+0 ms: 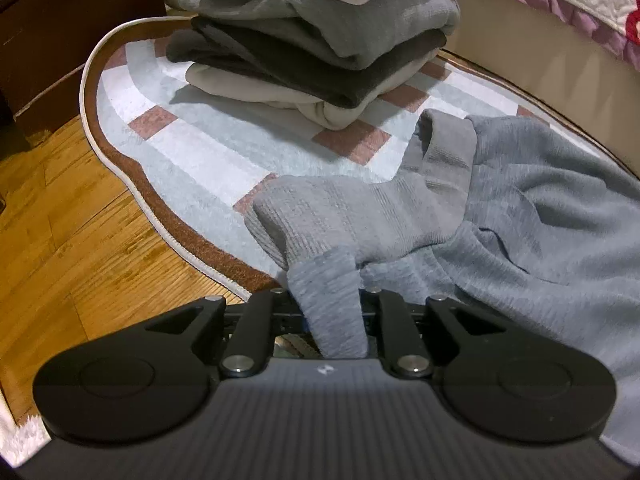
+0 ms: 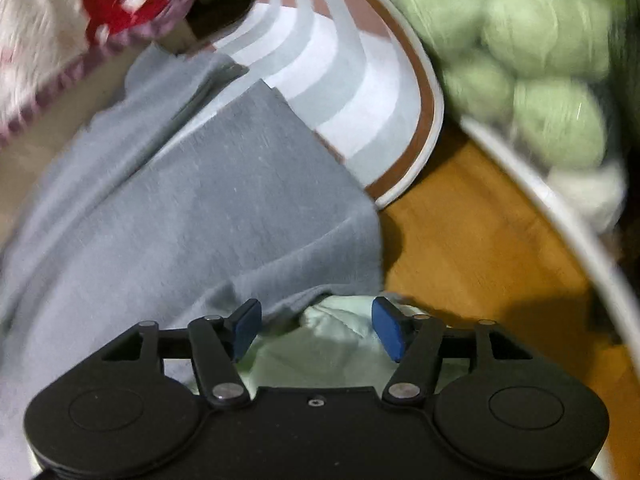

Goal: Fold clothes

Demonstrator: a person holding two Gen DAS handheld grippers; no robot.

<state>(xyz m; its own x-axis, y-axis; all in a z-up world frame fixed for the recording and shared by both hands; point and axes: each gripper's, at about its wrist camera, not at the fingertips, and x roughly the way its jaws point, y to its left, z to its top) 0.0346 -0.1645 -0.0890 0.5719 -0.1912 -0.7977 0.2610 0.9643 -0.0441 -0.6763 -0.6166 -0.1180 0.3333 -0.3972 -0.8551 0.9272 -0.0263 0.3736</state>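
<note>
A grey knit sweater (image 1: pixel 540 220) lies spread on the rug, its ribbed hem or cuff (image 1: pixel 360 216) folded toward me. My left gripper (image 1: pixel 328 312) is shut on a bunched strip of this grey fabric, which rises between the jaws and hides the pads. In the right wrist view the same sweater (image 2: pixel 200 200) covers the left and middle, blurred. My right gripper (image 2: pixel 316 328) stands open at the sweater's near edge. Its blue pads (image 2: pixel 244 332) are wide apart, with only pale green cloth (image 2: pixel 332 344) lying below them.
A stack of folded clothes (image 1: pixel 320 40), white on top, sits at the far end of the striped rug (image 1: pixel 180 132). Wood floor (image 1: pixel 60 220) lies left, a quilted bed (image 1: pixel 580 0) right. A white-rimmed basket (image 2: pixel 560 208) holds a puffy green item (image 2: pixel 540 60).
</note>
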